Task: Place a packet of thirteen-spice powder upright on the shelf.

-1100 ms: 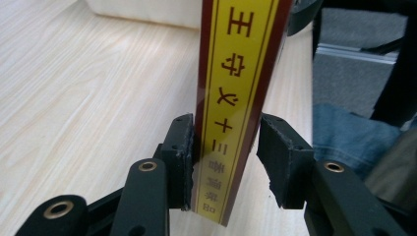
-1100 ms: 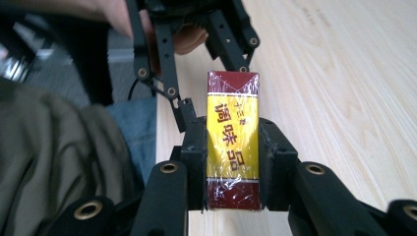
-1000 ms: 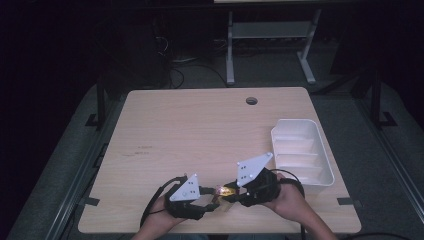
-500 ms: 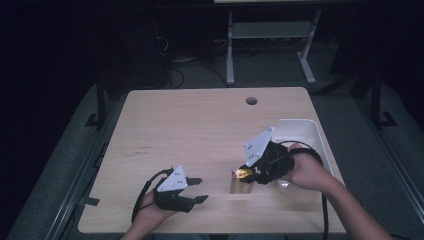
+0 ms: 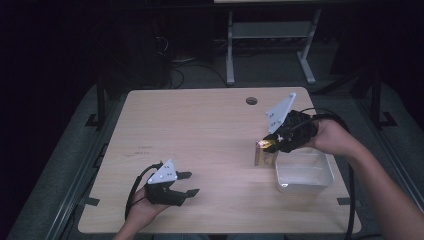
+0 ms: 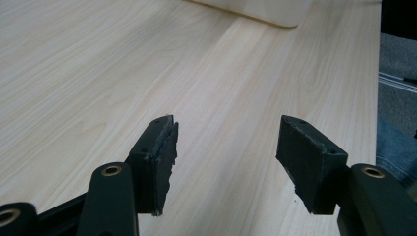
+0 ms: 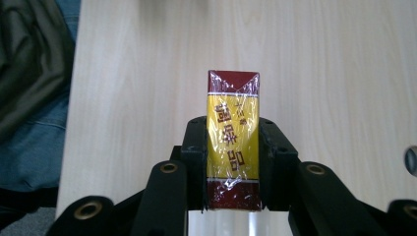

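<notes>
Right gripper (image 7: pixel 231 196): jaws clamped on the long sides of a yellow-and-maroon packet (image 7: pixel 233 147), gripped at its lower half so that the printed face and the maroon top end stand clear of the pads.
Packet position: in the high view the packet (image 5: pixel 265 152) is held in the air at the left rim of the white tray (image 5: pixel 305 175), on the right part of the table; it appears clear of the wood, though contact with the tray rim cannot be ruled out.
Reason for hold: a side grip on a stiff, wrapped box keeps it square and lets it be lowered end-first; judged to be a carry toward the tray.
Tray: open-topped and apparently empty, standing near the table's right front corner within easy reach of the right hand (image 5: pixel 325 137).
Left gripper (image 5: pixel 172 187): jaws spread wide with nothing between them, bare wood visible in the gap; it rests low at the front left, well apart from the packet, judged parked out of the way.
Table (image 5: pixel 200 125): light wood, cable hole (image 5: pixel 251 100) at the far edge.
Risk: glossy wrap may slip in the pads.
</notes>
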